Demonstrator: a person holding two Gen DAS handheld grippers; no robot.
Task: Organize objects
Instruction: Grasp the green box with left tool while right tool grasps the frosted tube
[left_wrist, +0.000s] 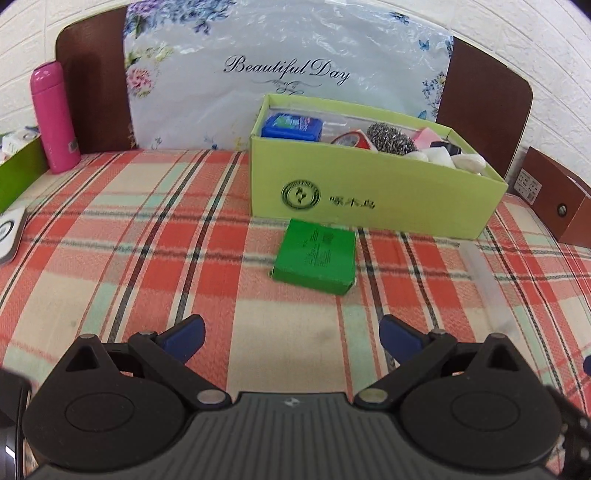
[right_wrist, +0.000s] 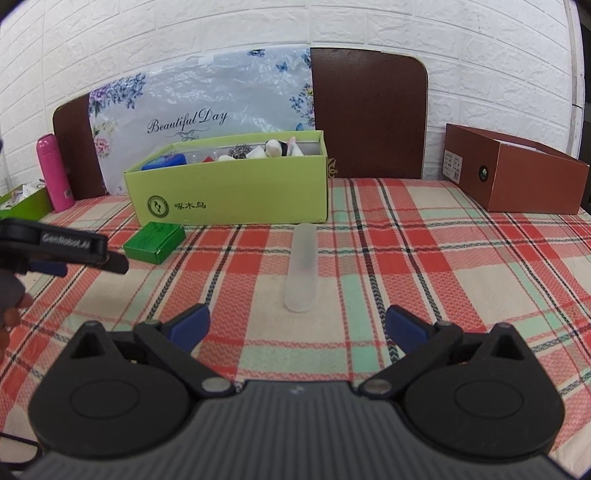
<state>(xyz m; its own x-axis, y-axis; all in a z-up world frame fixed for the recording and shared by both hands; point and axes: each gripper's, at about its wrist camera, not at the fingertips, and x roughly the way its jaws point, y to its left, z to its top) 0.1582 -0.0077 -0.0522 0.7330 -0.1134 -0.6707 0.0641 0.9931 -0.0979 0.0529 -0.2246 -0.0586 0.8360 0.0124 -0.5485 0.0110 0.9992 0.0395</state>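
The light green box (right_wrist: 236, 192) hides most of its load behind its near wall: only the tops of a blue pack (left_wrist: 291, 127), a steel scourer (left_wrist: 391, 138) and some white pieces (left_wrist: 439, 157) peek over. At far left a second green box (left_wrist: 18, 170) is sliced by the frame edge, and the small green carton's (left_wrist: 314, 254) print is too fine to read. The frosted tube (left_wrist: 484, 269) blurs away at the left view's right edge.

Green packet (left_wrist: 314, 255), frosted tube (right_wrist: 301, 268) lying flat

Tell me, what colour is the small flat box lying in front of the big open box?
The small flat box is green; the left wrist view shows it best.
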